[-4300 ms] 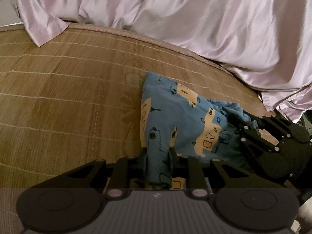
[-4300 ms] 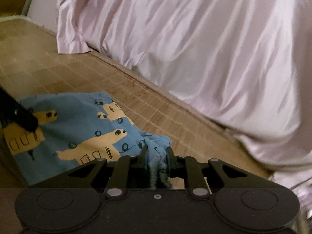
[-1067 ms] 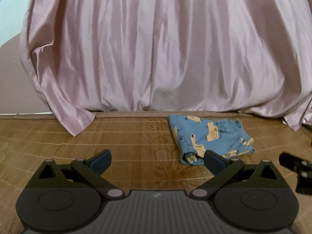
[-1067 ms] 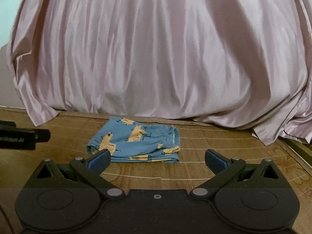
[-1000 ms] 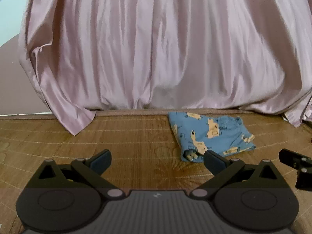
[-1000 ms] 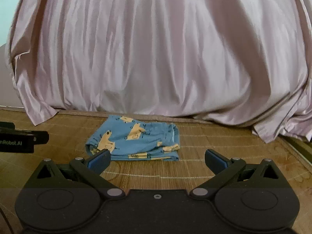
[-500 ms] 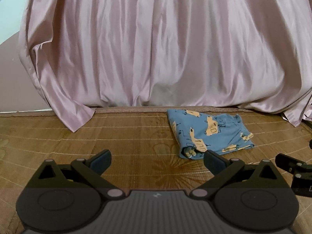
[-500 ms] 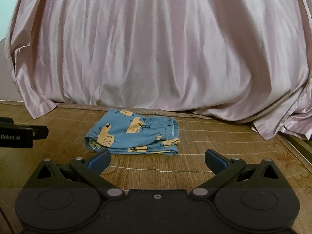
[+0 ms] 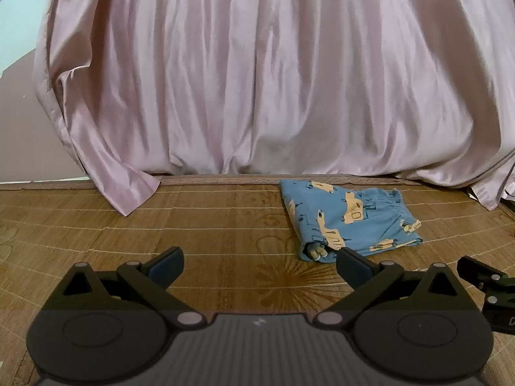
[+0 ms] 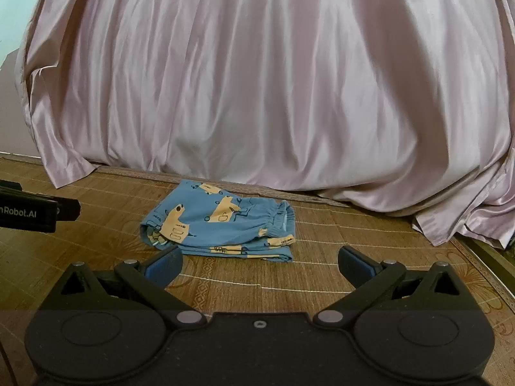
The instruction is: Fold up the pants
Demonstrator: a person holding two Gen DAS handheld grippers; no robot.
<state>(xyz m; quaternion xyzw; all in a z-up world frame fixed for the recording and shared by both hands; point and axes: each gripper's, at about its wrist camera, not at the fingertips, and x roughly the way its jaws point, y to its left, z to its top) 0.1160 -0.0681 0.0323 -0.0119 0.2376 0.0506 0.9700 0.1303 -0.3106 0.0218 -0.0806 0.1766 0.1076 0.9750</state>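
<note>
The blue pants (image 9: pixel 351 222) with a yellow animal print lie folded into a small flat packet on the woven mat, close to the pink drape. In the right wrist view the same pants (image 10: pixel 222 225) rest just beyond my fingers, elastic waistband to the right. My left gripper (image 9: pixel 259 265) is open and holds nothing; the pants sit ahead of its right finger. My right gripper (image 10: pixel 259 263) is open too, nothing between its fingers, a short way back from the packet. Each gripper shows at the edge of the other's view.
A pink satin sheet (image 9: pixel 257 80) hangs down across the whole back and pools on the mat at both ends. The brown bamboo mat (image 9: pixel 128 231) stretches to the left of the pants. A dark edge (image 10: pixel 489 254) borders the mat at far right.
Both grippers let go of the pants, opened and drew back. In the last second they sank slightly and moved a little closer; the pants stayed put.
</note>
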